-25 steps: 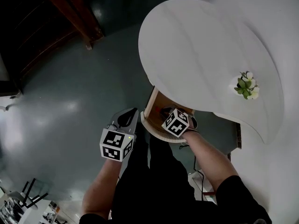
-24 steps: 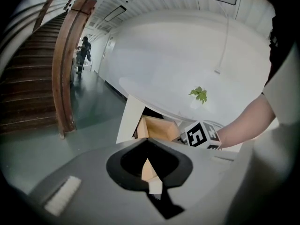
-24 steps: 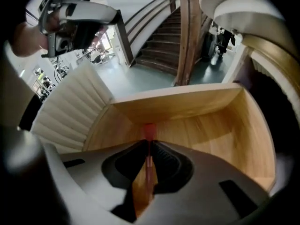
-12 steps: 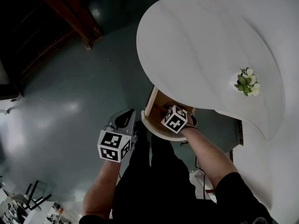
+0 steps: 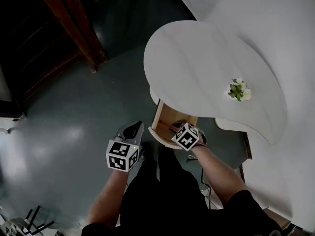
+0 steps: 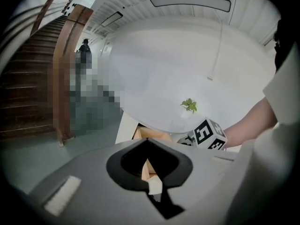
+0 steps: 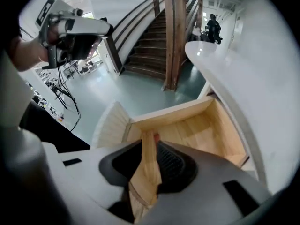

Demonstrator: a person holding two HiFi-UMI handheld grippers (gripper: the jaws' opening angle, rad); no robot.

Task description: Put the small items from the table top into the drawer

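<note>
The right tool (image 7: 150,136), jaws a narrow slit apart with nothing surely held, and the left tool (image 6: 147,142), closed and empty, are held by the white rounded surface (image 5: 197,58), on which no small items are seen. The pale wooden drawer (image 7: 197,125) is open around the right tool, so closing is judged outstanding. Only a green-and-white flower sprig (image 5: 238,90) is seen on top.

Drawer (image 5: 164,119) under table (image 5: 197,63) edge, plant (image 5: 238,90) on table, right tool (image 7: 151,142) over drawer
</note>
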